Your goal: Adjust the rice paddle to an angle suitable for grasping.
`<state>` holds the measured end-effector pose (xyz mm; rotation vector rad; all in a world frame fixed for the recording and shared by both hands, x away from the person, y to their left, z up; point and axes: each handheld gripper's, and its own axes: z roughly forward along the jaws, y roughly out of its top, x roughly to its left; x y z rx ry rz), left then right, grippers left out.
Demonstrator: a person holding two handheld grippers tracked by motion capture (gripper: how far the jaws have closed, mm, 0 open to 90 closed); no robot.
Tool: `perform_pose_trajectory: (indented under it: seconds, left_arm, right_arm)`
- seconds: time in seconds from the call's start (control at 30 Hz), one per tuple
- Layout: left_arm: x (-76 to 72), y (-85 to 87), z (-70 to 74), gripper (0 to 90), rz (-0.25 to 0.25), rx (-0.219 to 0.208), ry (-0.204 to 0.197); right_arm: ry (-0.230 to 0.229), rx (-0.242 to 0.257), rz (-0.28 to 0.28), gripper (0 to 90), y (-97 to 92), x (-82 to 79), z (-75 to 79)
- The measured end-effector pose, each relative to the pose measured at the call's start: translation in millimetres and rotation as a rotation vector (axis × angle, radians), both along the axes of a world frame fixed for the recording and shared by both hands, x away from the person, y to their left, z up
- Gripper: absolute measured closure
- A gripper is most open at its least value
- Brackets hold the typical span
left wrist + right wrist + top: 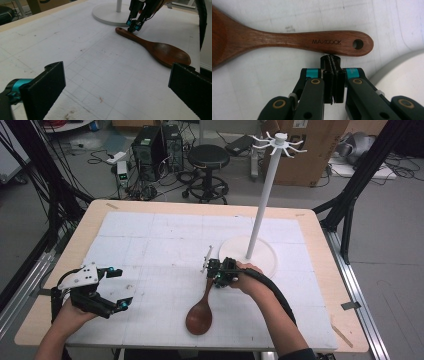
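A dark wooden spoon (200,316) lies flat on the white mat, bowl toward the front edge and handle pointing toward the stand. My right gripper (218,281) points down beside the handle's holed end, jaws pressed together with nothing between them. In the right gripper view its tip (330,60) sits right against the edge of the spoon handle (294,41), near the printed lettering. The left gripper (123,287) rests at the front left of the mat, open and empty. Past its wide-set jaws, the left gripper view shows the spoon (160,50) and the right gripper (133,26).
A white stand with a round base (270,264) and a tall pole (262,200) topped by hooks rises just behind the right gripper. The mat (160,245) covers most of the wooden table. A stool, computers and boxes stand on the floor beyond.
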<state>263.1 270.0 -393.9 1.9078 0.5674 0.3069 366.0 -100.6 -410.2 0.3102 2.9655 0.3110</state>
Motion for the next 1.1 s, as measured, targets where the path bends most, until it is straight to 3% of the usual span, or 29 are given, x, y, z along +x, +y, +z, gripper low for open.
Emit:
perform_pose_trajectory:
  seconds: [0.47, 0.6, 0.77, 1.1]
  left_arm:
    - [1.2, 0.4, -2.1, 1.7, 0.001, 0.001, 0.007]
    - [1.6, -0.2, -3.5, 1.7, 0.001, 0.010, 0.011]
    - [0.6, 0.4, -2.9, 1.7, 0.004, 0.005, 0.010]
    - [0.2, 1.8, -3.2, 1.7, 0.007, 0.017, 0.008]
  right_arm:
    - [-0.009, -0.004, 0.020, 89.3, 18.0, 1.7, 3.3]
    - [-0.006, 0.026, 0.053, 89.3, 27.1, -9.4, 10.8]
    - [-0.015, 0.023, 0.085, 89.3, 36.4, -16.0, 13.7]
    - [0.020, 0.032, 0.165, 89.3, 66.1, -38.0, 11.9]
